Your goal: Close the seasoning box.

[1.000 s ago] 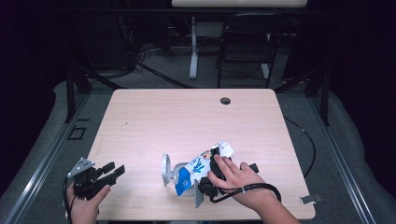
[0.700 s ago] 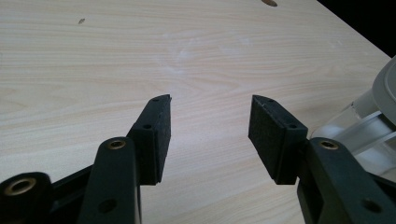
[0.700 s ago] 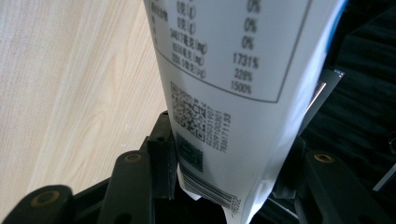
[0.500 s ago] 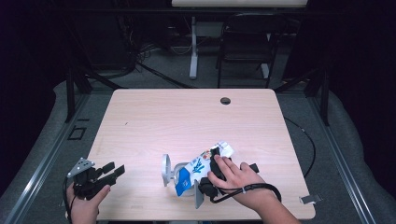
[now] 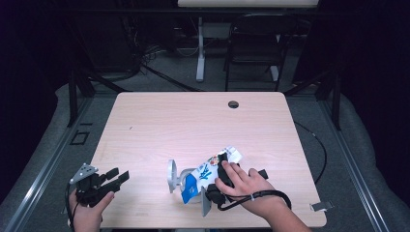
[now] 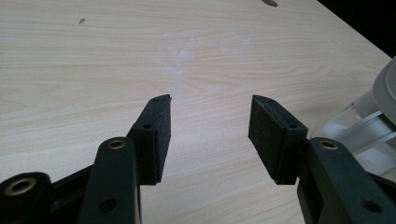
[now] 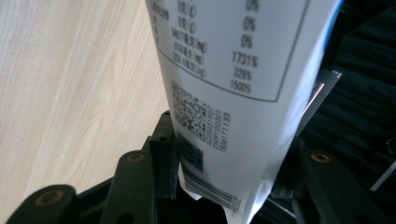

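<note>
Right gripper (image 5: pixel 216 186): jaws pinching the lower edge of a white printed pouch (image 7: pixel 233 84), which lies between them at the near middle of the desk (image 5: pixel 193 125), beside a clear container with a grey lid (image 5: pixel 172 176). Left gripper (image 6: pixel 208 135): jaws spread, nothing between them, held low over bare wood at the near left corner of the desk, well apart from the pouch, the container's grey lid at the right edge of its view

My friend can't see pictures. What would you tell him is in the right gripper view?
A white pouch printed with a nutrition table, a square code and a barcode stands between the right gripper's two black jaws, which press its lower end. Pale wooden table lies to the left, darkness to the right.
</note>
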Motion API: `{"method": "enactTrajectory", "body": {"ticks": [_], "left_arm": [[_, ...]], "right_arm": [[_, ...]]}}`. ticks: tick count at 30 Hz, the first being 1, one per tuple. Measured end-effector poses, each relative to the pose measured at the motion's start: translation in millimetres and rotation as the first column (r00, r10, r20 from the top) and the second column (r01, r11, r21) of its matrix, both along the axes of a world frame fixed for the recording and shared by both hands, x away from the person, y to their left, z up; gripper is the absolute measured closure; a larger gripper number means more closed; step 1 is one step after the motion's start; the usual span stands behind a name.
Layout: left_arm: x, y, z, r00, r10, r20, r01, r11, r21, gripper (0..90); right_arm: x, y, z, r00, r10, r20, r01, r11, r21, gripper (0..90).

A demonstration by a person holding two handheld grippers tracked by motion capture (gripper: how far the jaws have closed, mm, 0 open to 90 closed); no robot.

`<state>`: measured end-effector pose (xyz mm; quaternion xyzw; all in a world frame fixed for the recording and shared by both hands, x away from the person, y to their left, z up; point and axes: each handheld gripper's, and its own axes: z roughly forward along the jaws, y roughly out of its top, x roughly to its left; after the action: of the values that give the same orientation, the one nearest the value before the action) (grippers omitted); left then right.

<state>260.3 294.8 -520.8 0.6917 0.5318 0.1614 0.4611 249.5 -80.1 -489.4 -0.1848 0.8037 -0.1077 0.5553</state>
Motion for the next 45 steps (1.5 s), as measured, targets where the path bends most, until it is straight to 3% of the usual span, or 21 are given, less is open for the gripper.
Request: {"method": "enactTrajectory", "body": {"ticks": [21, 45], "left_arm": [[0.2, 0.5, -0.3, 1.0, 0.002, -0.002, -0.002, 1.0, 0.0, 49.6], [0.3, 0.9, -0.9, 1.0, 0.006, -0.001, -0.006, 1.0, -0.003, 49.5]], "right_arm": [[-1.9, 1.4, 1.4, 0.9999, -0.003, 0.015, 0.003, 1.0, -0.014, 57.9], [-1.7, 1.6, 2.2, 1.0, 0.008, 0.0, -0.008, 1.0, 0.01, 59.4]]}}
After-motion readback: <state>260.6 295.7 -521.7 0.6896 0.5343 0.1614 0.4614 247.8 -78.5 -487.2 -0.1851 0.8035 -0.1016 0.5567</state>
